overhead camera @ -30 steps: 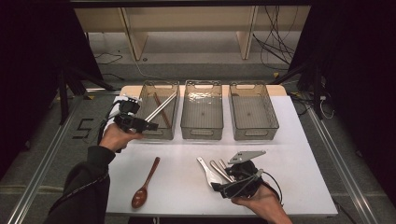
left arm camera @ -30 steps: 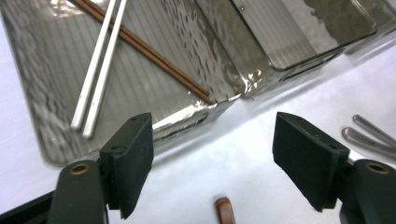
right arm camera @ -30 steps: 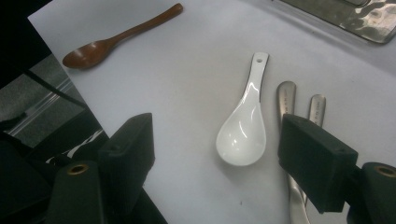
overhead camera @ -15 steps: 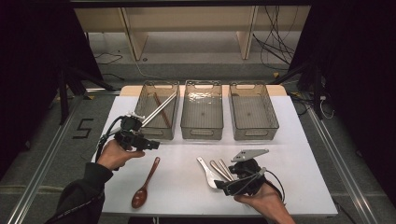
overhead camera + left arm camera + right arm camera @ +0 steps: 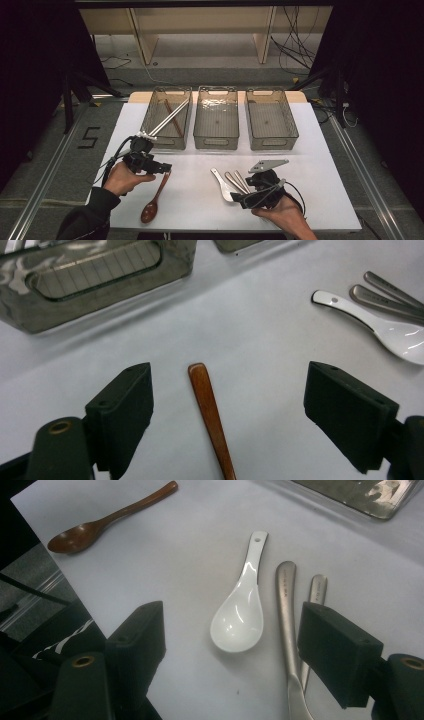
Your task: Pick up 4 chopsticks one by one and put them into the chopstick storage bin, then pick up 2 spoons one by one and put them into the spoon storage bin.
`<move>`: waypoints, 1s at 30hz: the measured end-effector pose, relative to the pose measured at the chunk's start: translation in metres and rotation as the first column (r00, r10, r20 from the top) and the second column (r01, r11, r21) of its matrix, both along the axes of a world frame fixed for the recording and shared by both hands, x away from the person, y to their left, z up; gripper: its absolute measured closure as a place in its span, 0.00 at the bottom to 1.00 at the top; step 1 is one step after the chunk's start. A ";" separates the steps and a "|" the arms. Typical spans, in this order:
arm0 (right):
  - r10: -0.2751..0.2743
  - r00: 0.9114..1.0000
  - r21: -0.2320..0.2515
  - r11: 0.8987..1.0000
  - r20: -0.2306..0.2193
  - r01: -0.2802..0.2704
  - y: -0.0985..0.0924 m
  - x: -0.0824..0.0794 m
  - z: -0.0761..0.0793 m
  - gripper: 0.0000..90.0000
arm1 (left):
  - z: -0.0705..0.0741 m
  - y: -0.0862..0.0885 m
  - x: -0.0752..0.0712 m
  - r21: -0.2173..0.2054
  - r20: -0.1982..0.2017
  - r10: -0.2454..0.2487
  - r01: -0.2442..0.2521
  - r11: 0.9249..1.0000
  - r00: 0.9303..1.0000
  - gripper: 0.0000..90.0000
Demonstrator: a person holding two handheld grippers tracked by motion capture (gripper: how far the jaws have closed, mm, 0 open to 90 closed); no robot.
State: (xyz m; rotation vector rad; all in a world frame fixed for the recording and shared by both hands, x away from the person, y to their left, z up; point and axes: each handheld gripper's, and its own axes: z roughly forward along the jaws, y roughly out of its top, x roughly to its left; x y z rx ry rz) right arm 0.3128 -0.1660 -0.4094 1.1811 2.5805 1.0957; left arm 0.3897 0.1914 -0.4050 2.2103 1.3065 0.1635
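Left gripper point(image 5: 227, 405) fingers (just opened wide) straddle wooden spoon point(image 5: 210, 415).

Brown wooden spoon point(image 5: 154, 199) flat on table, handle tip betw open tongs, untouched.

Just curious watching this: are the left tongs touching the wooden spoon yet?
Apart. In the left gripper view the wooden spoon handle lies between the left tongs, with white table visible on both sides of it.
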 end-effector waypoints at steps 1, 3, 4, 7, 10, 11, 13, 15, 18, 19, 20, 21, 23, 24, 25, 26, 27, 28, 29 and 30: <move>0.001 1.000 0.000 1.000 0.000 -0.001 0.000 0.000 0.000 0.31 | -0.002 0.000 -0.001 0.002 -0.005 -0.002 0.002 1.000 1.000 0.21; 0.001 1.000 0.000 1.000 0.000 -0.001 0.000 0.000 0.000 0.31 | -0.004 0.000 -0.003 0.013 -0.012 -0.005 0.005 1.000 1.000 0.21; 0.002 1.000 0.000 1.000 -0.001 -0.002 0.001 0.000 0.000 0.31 | -0.005 0.000 -0.003 0.022 -0.015 -0.004 0.004 1.000 1.000 0.21; 0.001 1.000 0.000 1.000 -0.001 -0.001 0.000 0.000 0.000 0.31 | -0.009 -0.001 -0.006 0.035 -0.025 -0.001 0.001 0.999 1.000 0.21; 0.001 1.000 0.000 1.000 -0.001 -0.001 0.001 0.000 0.000 0.31 | -0.012 -0.001 -0.009 0.037 -0.036 -0.002 0.004 0.999 0.999 0.21; 0.001 1.000 0.000 1.000 -0.001 -0.001 0.001 0.000 0.000 0.31 | -0.012 -0.001 -0.010 0.040 -0.039 -0.008 0.009 0.999 0.999 0.20; 0.003 1.000 -0.001 1.000 0.001 -0.003 0.001 -0.001 0.000 0.31 | -0.013 0.000 -0.013 0.036 -0.042 -0.007 0.008 0.999 0.999 0.20; 0.000 1.000 0.000 1.000 -0.003 0.000 0.000 -0.001 0.000 0.31 | -0.015 0.000 -0.015 0.039 -0.050 -0.005 0.007 0.999 0.999 0.20; 0.002 1.000 0.000 1.000 0.000 -0.002 0.000 -0.001 0.000 0.31 | -0.019 0.001 -0.017 0.061 -0.070 -0.008 0.012 0.998 0.998 0.20; 0.003 1.000 -0.001 1.000 0.001 -0.003 0.001 -0.001 0.000 0.31 | -0.020 0.001 -0.017 0.072 -0.076 -0.005 0.010 0.997 0.997 0.20; 0.003 1.000 -0.001 1.000 0.000 -0.003 0.001 -0.001 0.000 0.31 | -0.021 0.001 -0.018 0.082 -0.081 -0.009 0.016 0.996 0.997 0.20; 0.003 1.000 -0.002 1.000 0.001 -0.003 0.001 -0.001 0.000 0.31 | -0.022 0.001 -0.018 0.088 -0.086 -0.008 0.015 0.996 0.996 0.21; 0.003 1.000 0.001 1.000 -0.001 -0.003 0.001 0.000 0.000 0.31 | -0.023 0.000 -0.019 0.097 -0.101 -0.010 0.019 0.995 0.995 0.21; 0.004 1.000 0.001 1.000 -0.002 -0.004 0.001 0.000 0.000 0.31 | -0.024 0.000 -0.020 0.098 -0.105 -0.010 0.020 0.995 0.994 0.21; 0.005 1.000 0.000 1.000 -0.003 -0.005 0.001 0.000 0.000 0.31 | -0.024 0.000 -0.020 0.102 -0.108 -0.012 0.023 0.995 0.994 0.21; 0.005 1.000 0.000 1.000 -0.003 -0.005 0.001 0.000 0.000 0.31 | -0.025 0.000 -0.021 0.104 -0.111 -0.013 0.025 0.994 0.994 0.22; 0.005 1.000 0.000 1.000 -0.003 -0.005 0.001 0.000 0.000 0.31 | -0.025 0.000 -0.021 0.109 -0.113 -0.016 0.029 0.994 0.993 0.22; 0.006 1.000 0.000 1.000 -0.003 -0.006 0.001 0.000 -0.001 0.31 | -0.026 -0.001 -0.022 0.112 -0.110 -0.015 0.028 0.993 0.994 0.23; 0.005 1.000 0.000 1.000 -0.005 -0.005 0.000 0.000 0.000 0.31 | -0.026 -0.001 -0.023 0.116 -0.113 -0.018 0.031 0.993 0.993 0.24; 0.004 1.000 0.001 1.000 -0.002 -0.004 0.000 0.000 0.000 0.31 | -0.028 -0.001 -0.024 0.116 -0.114 -0.014 0.027 0.993 0.993 0.25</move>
